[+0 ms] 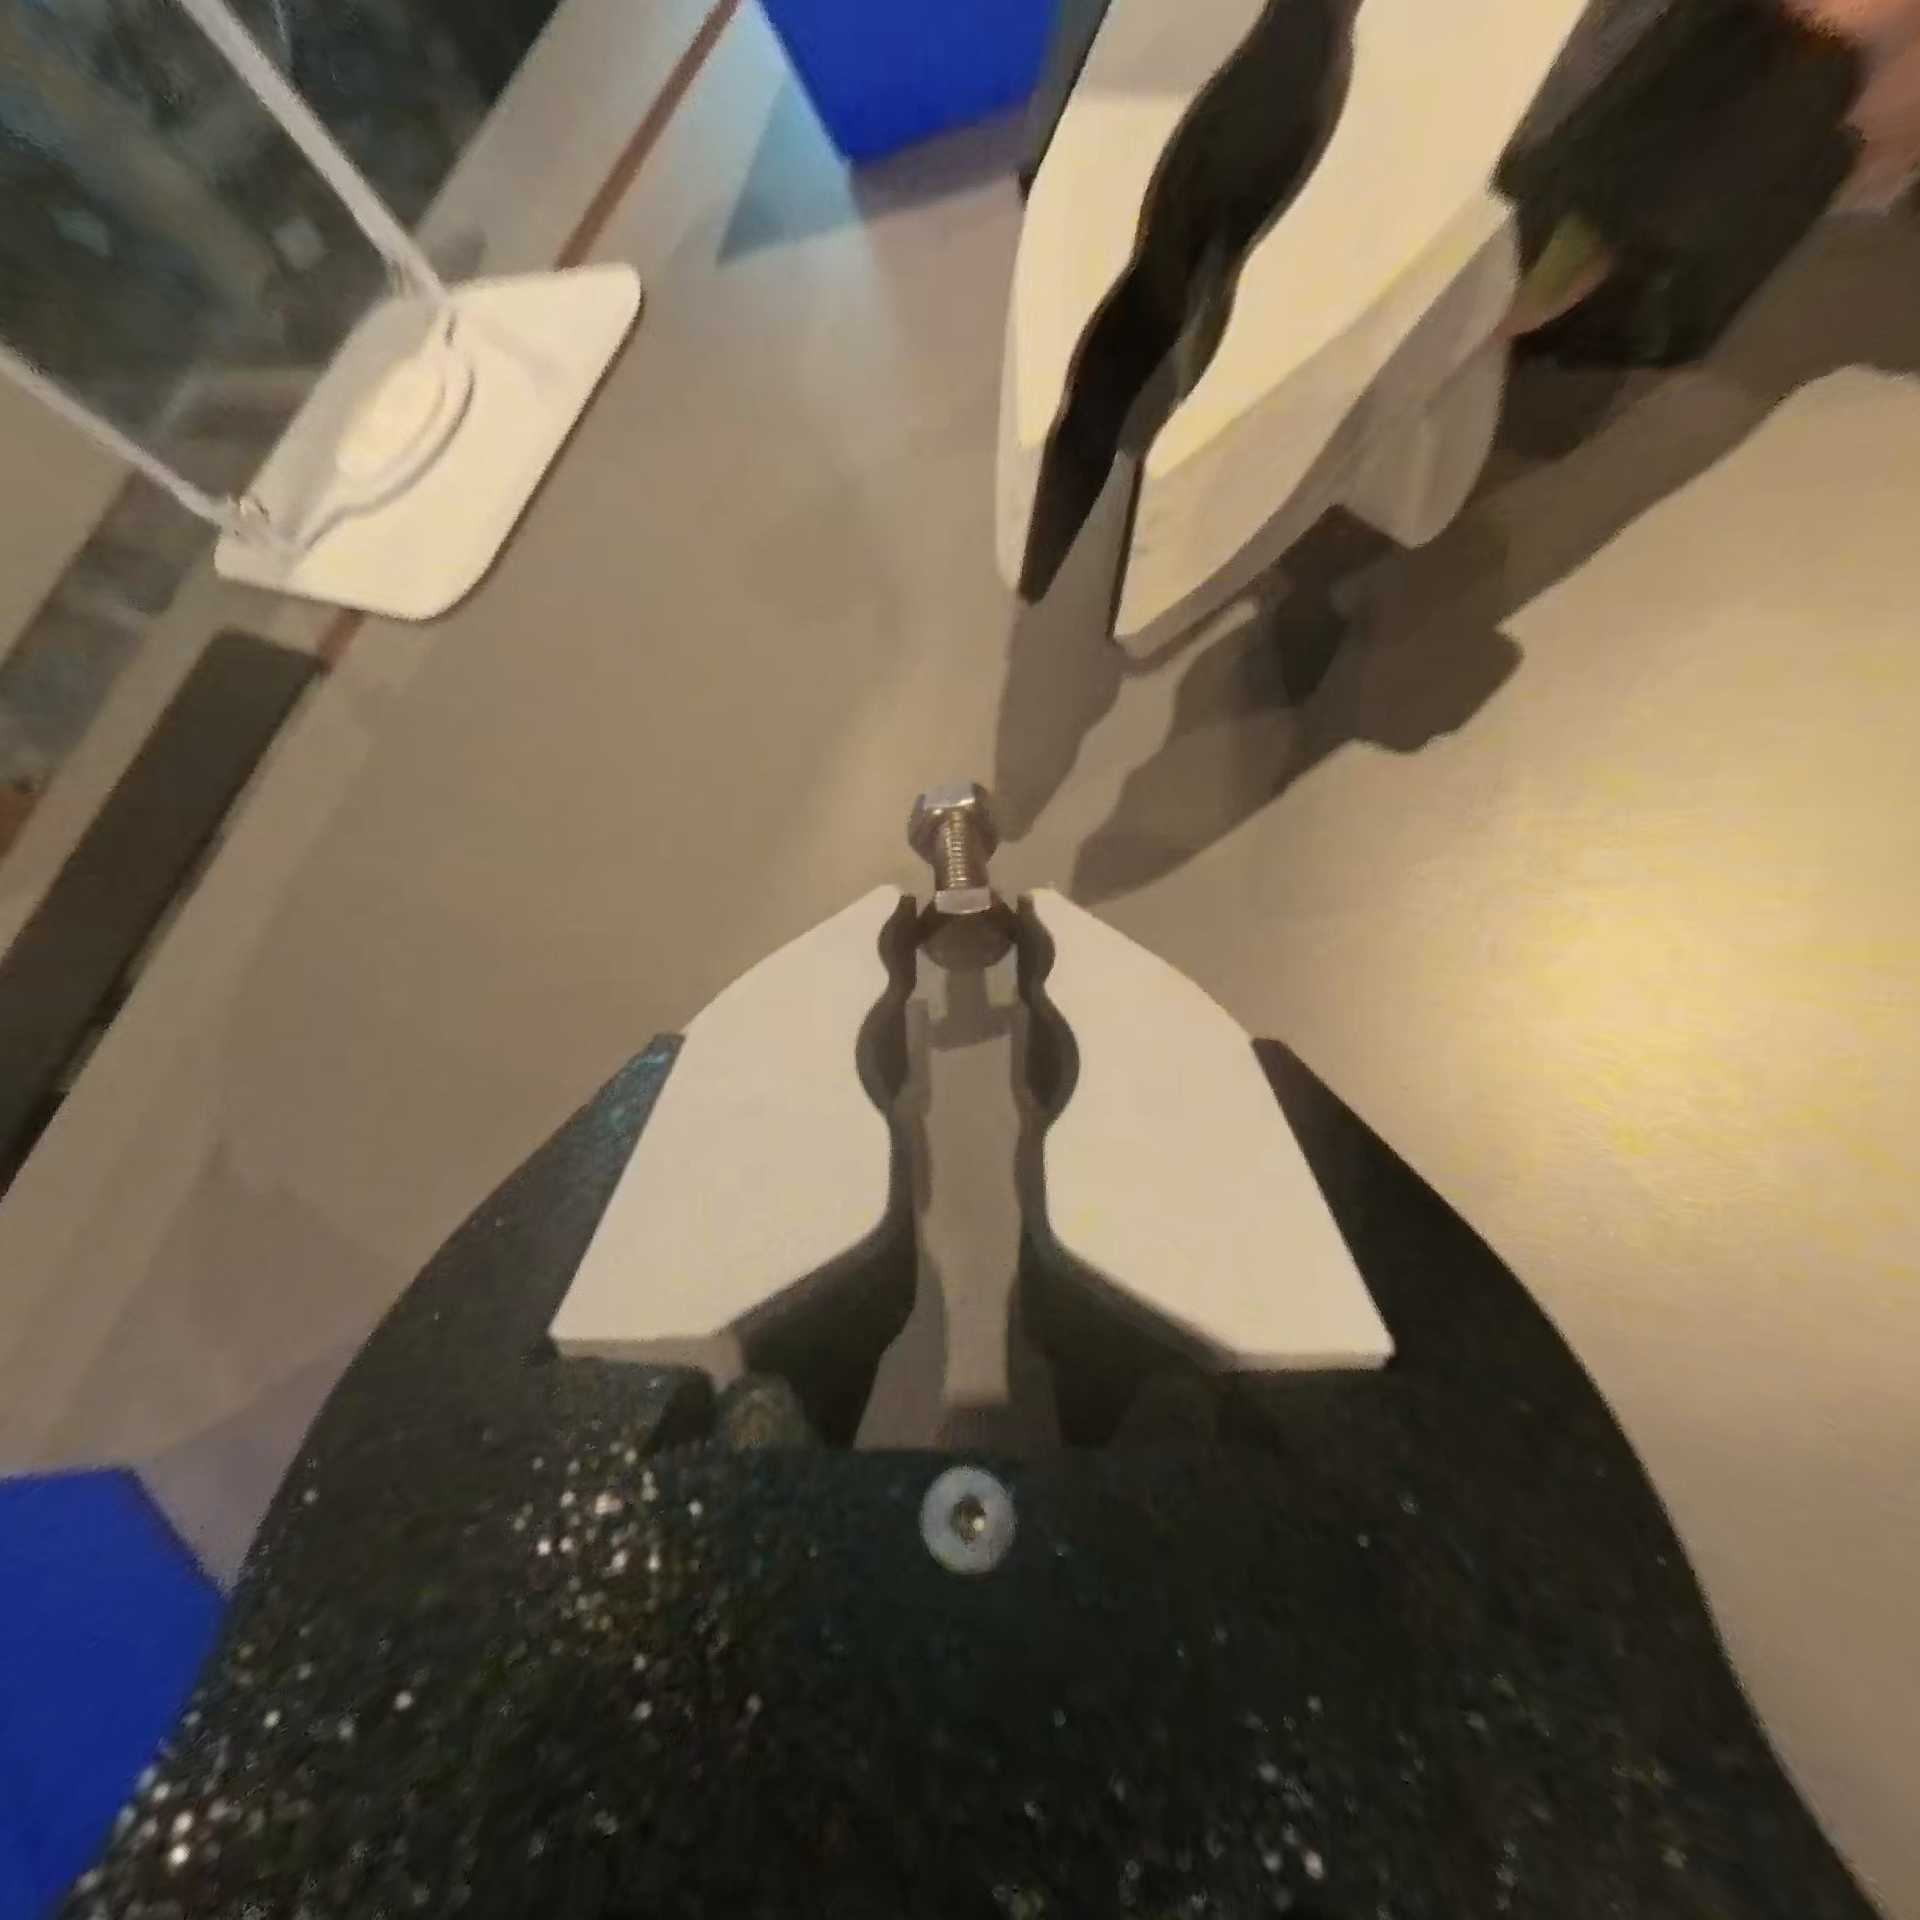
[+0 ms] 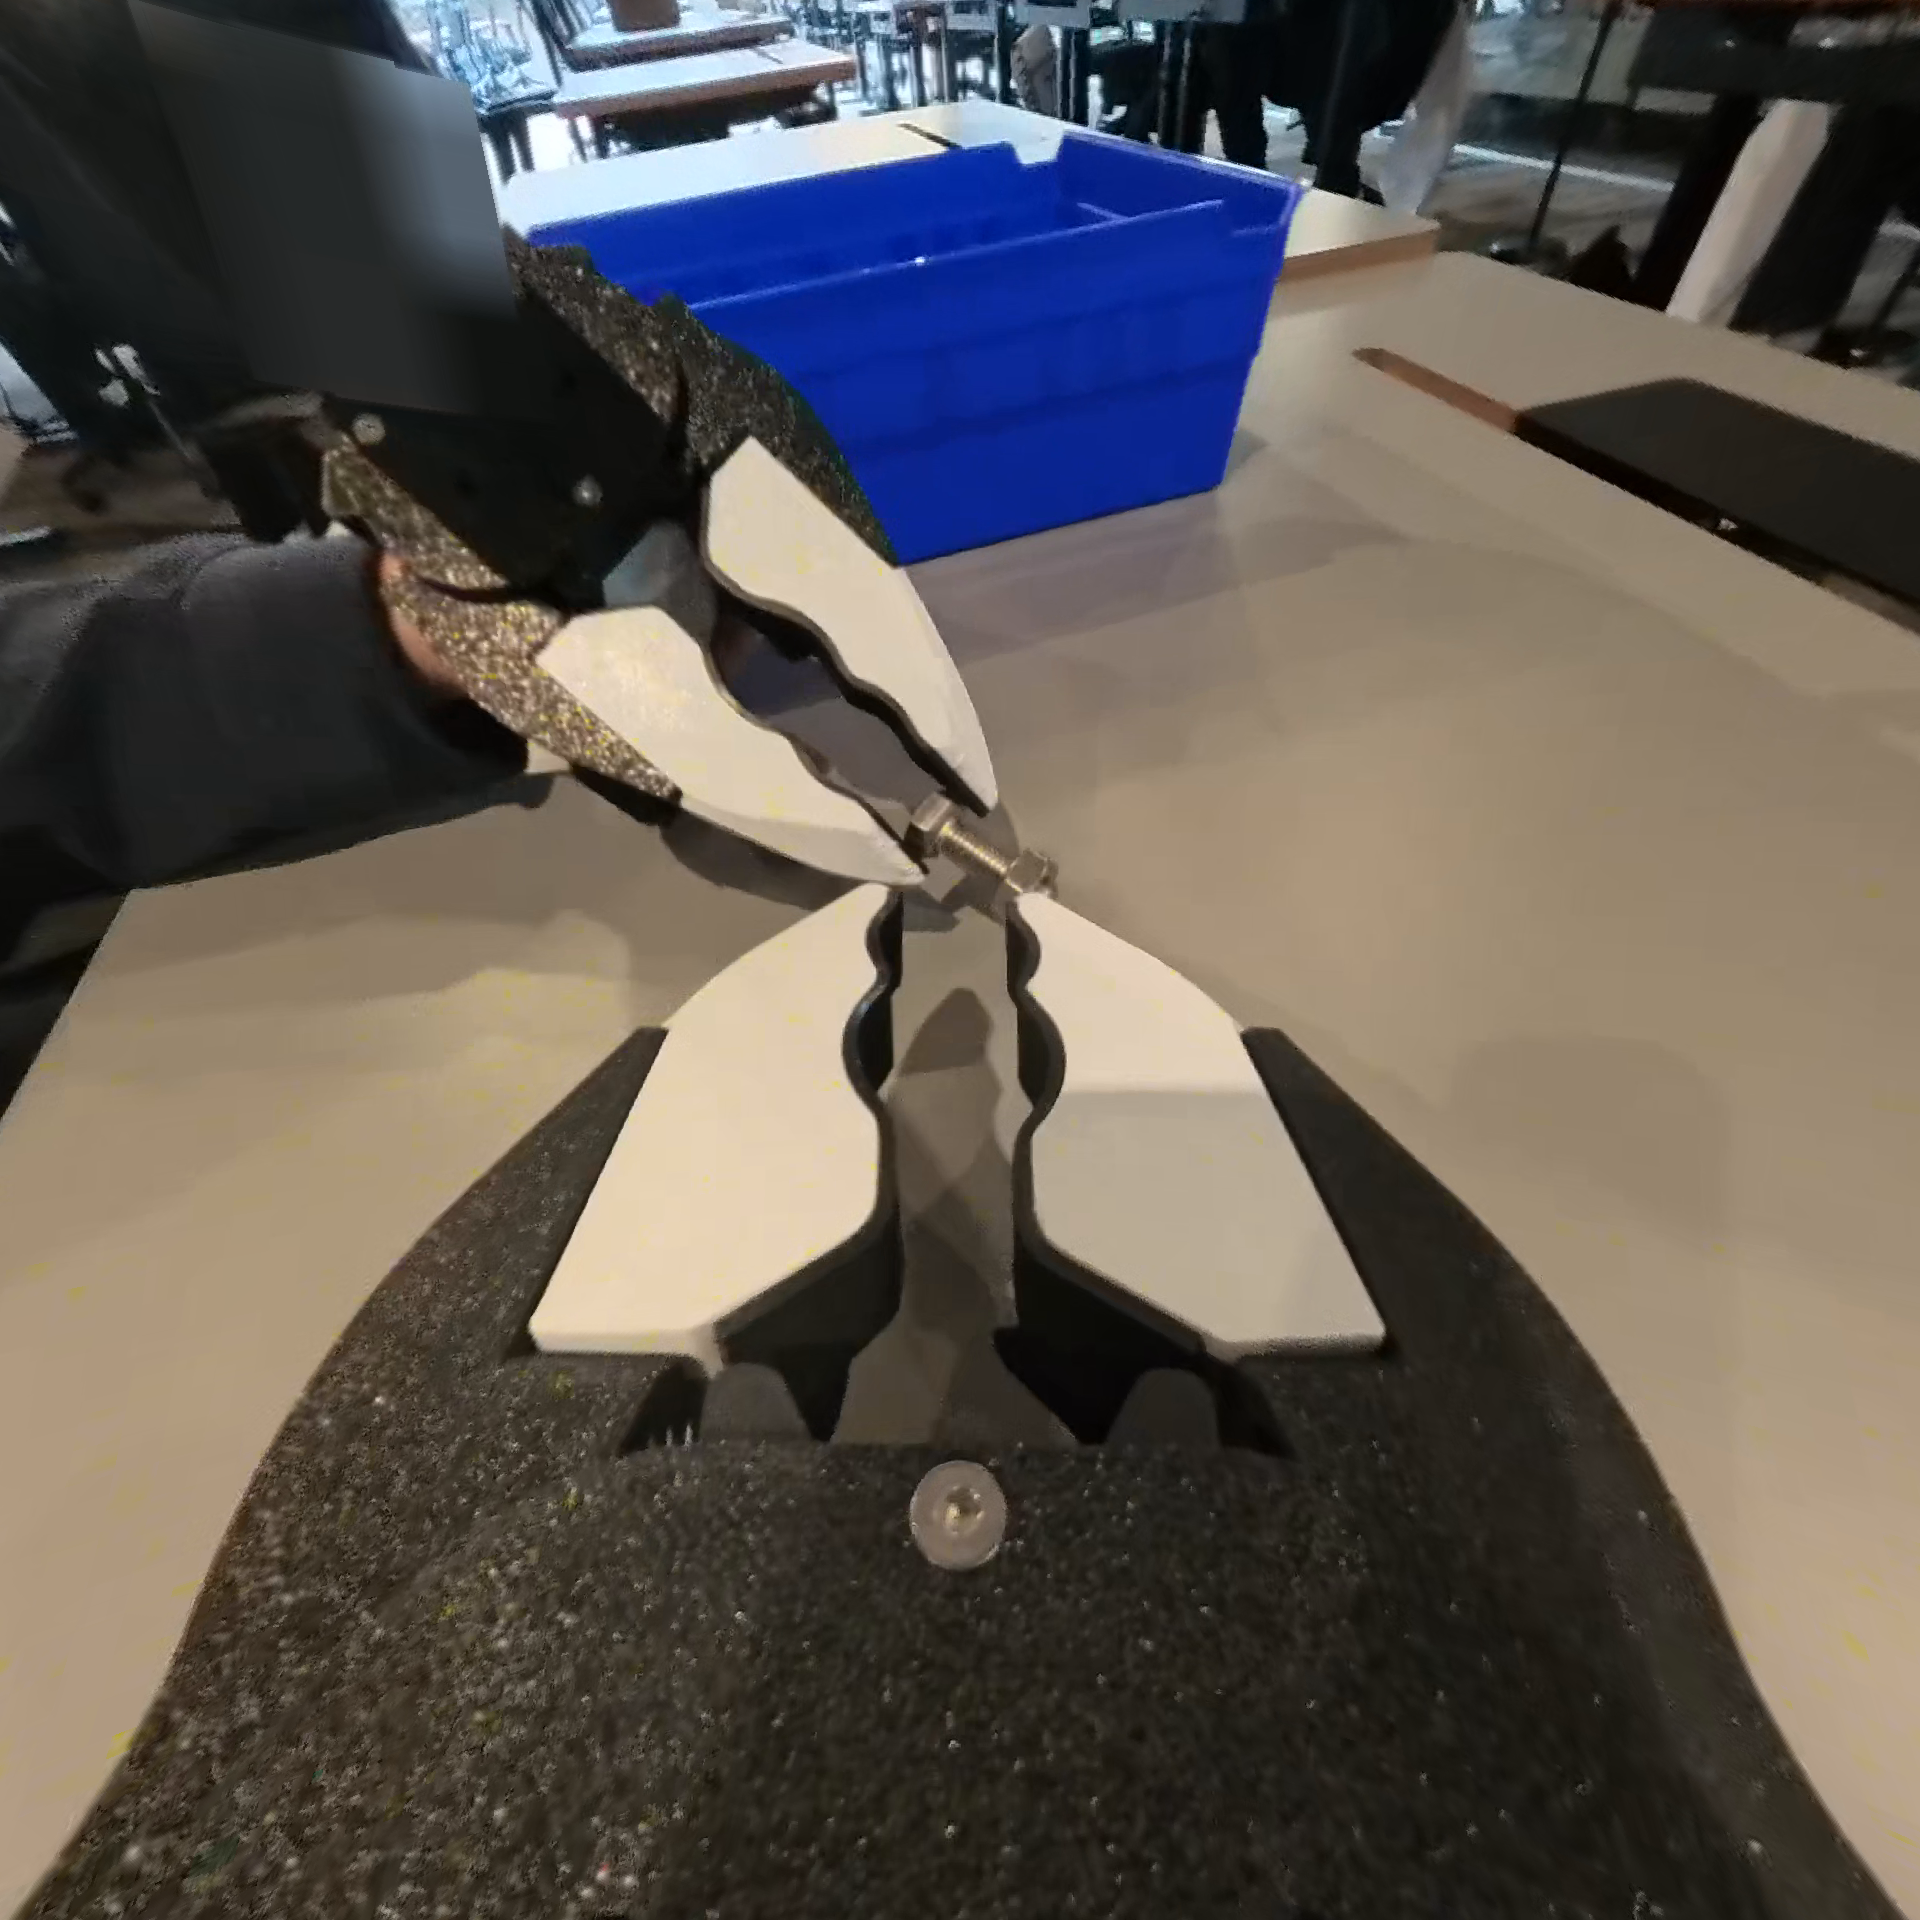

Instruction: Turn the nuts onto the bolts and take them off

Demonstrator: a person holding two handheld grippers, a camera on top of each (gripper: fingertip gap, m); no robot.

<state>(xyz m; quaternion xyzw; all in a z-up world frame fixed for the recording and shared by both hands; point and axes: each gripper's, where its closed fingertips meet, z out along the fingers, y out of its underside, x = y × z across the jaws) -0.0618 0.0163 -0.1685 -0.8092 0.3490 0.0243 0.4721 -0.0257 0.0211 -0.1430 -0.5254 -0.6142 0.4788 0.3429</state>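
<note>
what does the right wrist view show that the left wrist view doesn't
Only the right wrist view shows the whole blue bin behind the work, the sleeved hand holding the left gripper, and chairs and tables beyond.

Only the left wrist view shows a white stand base with a clear panel, and the bolt end-on, its head pinched at the left gripper's tips.

Both show the grey table, the bolt with its nut, and the right gripper open close by, blurred in the left view.
</note>
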